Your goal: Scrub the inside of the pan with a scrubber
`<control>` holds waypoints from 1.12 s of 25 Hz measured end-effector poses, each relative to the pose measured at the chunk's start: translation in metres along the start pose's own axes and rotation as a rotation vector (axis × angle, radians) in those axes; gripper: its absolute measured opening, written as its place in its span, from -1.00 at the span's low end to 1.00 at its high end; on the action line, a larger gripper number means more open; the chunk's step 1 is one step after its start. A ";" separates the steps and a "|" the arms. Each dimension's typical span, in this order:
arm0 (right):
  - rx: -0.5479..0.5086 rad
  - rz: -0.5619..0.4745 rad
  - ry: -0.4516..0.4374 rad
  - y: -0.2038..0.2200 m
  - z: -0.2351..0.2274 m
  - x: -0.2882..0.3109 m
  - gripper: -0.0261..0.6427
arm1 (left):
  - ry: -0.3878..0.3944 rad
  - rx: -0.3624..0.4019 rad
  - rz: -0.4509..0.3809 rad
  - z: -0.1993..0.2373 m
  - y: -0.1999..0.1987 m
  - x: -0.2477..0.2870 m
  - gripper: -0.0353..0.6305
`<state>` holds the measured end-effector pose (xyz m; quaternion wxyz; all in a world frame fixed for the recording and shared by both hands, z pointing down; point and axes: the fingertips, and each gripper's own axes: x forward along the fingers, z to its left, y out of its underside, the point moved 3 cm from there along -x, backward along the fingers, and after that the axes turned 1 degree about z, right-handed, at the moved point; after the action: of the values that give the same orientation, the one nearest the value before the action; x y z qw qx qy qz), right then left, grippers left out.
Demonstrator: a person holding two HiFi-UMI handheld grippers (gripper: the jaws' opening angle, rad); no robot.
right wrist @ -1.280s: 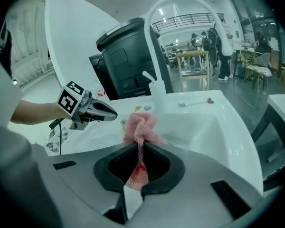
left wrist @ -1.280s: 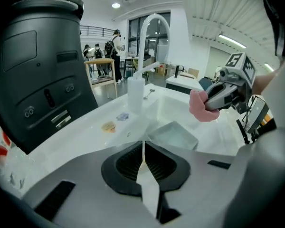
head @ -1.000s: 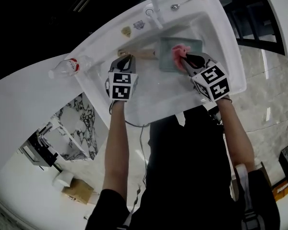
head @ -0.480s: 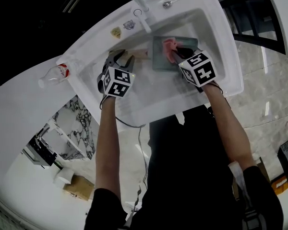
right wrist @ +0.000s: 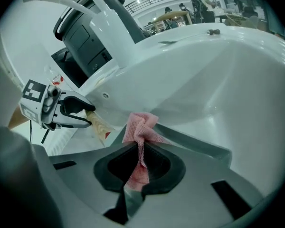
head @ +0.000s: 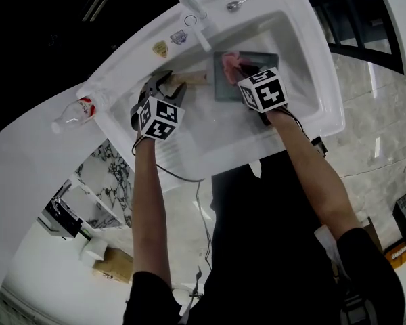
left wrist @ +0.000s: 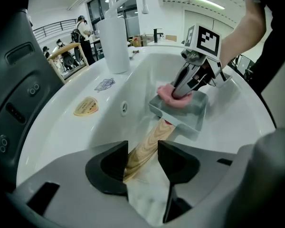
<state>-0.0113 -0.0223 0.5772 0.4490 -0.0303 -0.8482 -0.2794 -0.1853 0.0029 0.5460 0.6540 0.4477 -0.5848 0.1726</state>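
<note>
A grey rectangular pan with a wooden handle lies in the white sink. My left gripper sits over the end of the handle. Its jaws have just been opening and now stand open, with the handle between them and a gap on one side. My right gripper is shut on a pink mesh scrubber. It holds the scrubber down inside the pan at the end nearer the handle. The right gripper view also shows the left gripper at the handle.
A white faucet rises at the sink's back rim, with a spoon lying beside it. Two stickers sit on the rim. A plastic bottle lies on the counter to the left. The sink walls close in on both grippers.
Both grippers have sunk into the sink. The left jaws went from shut to open around the wooden handle. The right gripper carried the pink scrubber down into the pan.
</note>
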 end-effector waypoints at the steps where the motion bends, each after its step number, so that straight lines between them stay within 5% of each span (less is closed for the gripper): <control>1: 0.002 0.003 0.005 0.001 0.001 0.004 -0.80 | 0.003 -0.001 -0.004 0.000 0.000 0.000 -0.27; 28: -0.014 -0.115 0.121 -0.027 -0.011 0.055 -0.80 | 0.012 -0.066 0.023 0.007 -0.003 0.002 -0.27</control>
<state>-0.0444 -0.0615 0.6127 0.4826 0.0322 -0.8178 -0.3119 -0.1867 -0.0042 0.5462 0.6699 0.4179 -0.5914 0.1633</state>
